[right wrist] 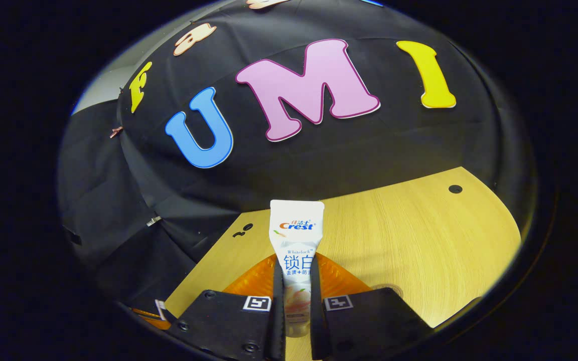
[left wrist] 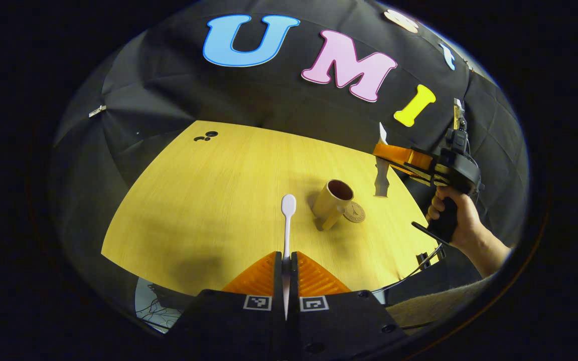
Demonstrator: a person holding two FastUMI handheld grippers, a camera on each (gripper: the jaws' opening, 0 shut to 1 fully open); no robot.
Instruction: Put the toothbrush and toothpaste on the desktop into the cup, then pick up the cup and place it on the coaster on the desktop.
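So both items are lifted clear of the cup (left wrist: 332, 203): the left gripper (left wrist: 286, 265) clamps the toothbrush (left wrist: 287, 220) just short of it, the right gripper (right wrist: 296, 296) pinches the toothpaste tube (right wrist: 296, 245), and each wants lowering into its mouth.

In the left gripper view, the cup (left wrist: 332, 203) stands on the bench (left wrist: 208, 210) with the coaster (left wrist: 354, 212) touching it on its right. The toothbrush (left wrist: 287, 220) juts forward from between the left gripper (left wrist: 286, 271) fingers, its head just left of the cup. Farther right, above the bench, a hand (left wrist: 462, 218) holds the right gripper (left wrist: 387, 158), the toothpaste (left wrist: 382, 168) upright between its fingers.
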